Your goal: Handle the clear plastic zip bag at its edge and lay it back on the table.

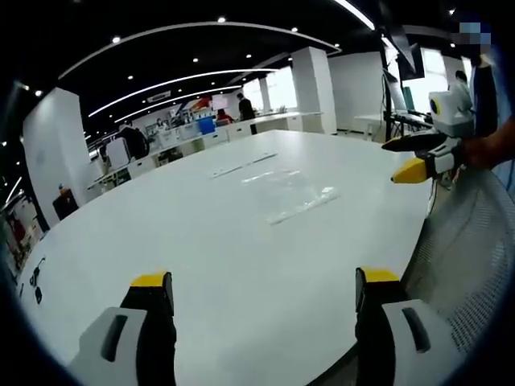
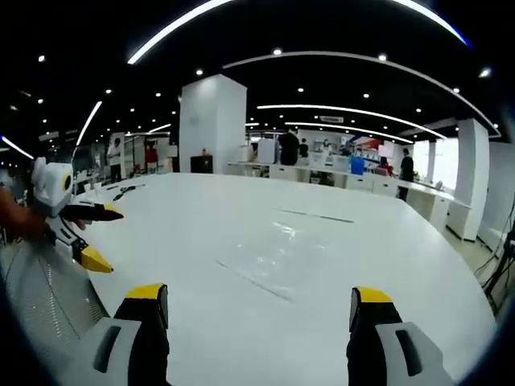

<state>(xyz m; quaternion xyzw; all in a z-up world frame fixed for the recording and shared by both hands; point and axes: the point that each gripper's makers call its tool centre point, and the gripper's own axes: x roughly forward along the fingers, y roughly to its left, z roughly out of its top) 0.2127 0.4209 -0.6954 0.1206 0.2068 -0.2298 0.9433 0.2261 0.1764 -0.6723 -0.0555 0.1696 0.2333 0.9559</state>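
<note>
The clear plastic zip bag (image 1: 294,193) lies flat on the white table (image 1: 185,233), well ahead of my left gripper (image 1: 264,281), which stands open with nothing between its yellow-tipped jaws. In the right gripper view the bag (image 2: 269,261) shows as a faint glossy sheet on the table (image 2: 362,249), a little beyond my open right gripper (image 2: 259,296). The right gripper (image 1: 414,157) also appears at the right of the left gripper view, off the table edge, jaws apart. The left gripper (image 2: 95,237) appears at the left of the right gripper view, jaws spread.
Two thin strips (image 1: 241,165) lie on the table beyond the bag. A small dark object (image 1: 36,277) sits at the far left edge. A mesh chair back (image 1: 475,257) stands by the table's right edge. People and desks (image 2: 322,157) fill the office behind.
</note>
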